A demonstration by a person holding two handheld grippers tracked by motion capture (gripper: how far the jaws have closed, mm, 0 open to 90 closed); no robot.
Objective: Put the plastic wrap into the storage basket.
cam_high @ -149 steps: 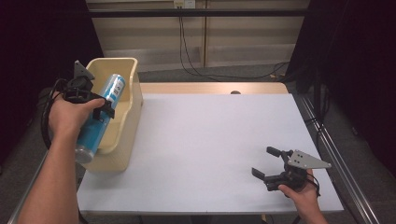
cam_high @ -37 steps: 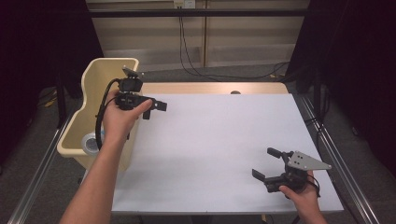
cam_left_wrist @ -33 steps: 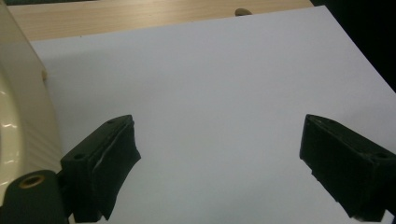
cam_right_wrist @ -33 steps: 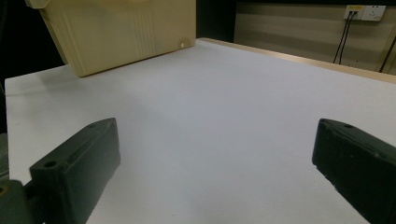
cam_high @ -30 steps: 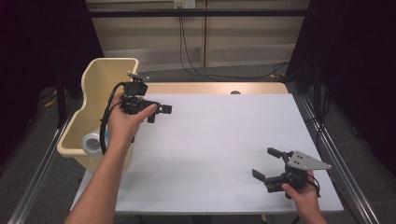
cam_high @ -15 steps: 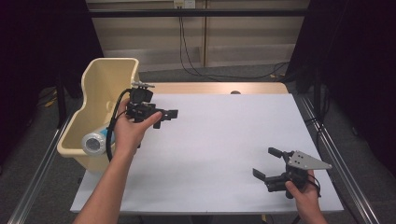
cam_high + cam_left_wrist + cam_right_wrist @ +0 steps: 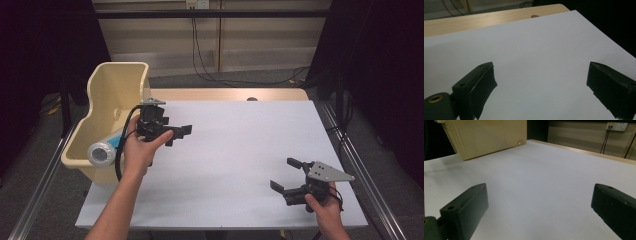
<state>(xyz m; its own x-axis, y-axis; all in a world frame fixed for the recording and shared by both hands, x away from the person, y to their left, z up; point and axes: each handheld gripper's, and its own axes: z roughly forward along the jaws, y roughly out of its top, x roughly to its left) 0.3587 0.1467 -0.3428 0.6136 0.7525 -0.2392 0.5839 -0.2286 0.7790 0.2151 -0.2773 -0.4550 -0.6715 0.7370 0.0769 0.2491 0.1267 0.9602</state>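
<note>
Currently, the bottle (image 7: 106,150) is seen lying on its side inside the cream bin (image 7: 116,90) at the left edge of the tabletop (image 7: 240,150), its cap end turned toward the person's side and its long axis running roughly from near-left to far-right along the bin. The left gripper (image 7: 181,134) is held just beside the bin's inner wall, over the white tabletop, with its jaws spread wide and nothing between them; in the left gripper view only bare tabletop is framed by the jaws. The bottle lies behind and to the left of this gripper, which points away from it, toward the middle of the tabletop. The right gripper (image 7: 290,177) rests near the front right corner, jaws likewise apart and empty, well apart from the bin. The left hand is judged by far the nearer to the bottle; any further handling of it would call for that gripper to be turned back toward the bin.
</note>
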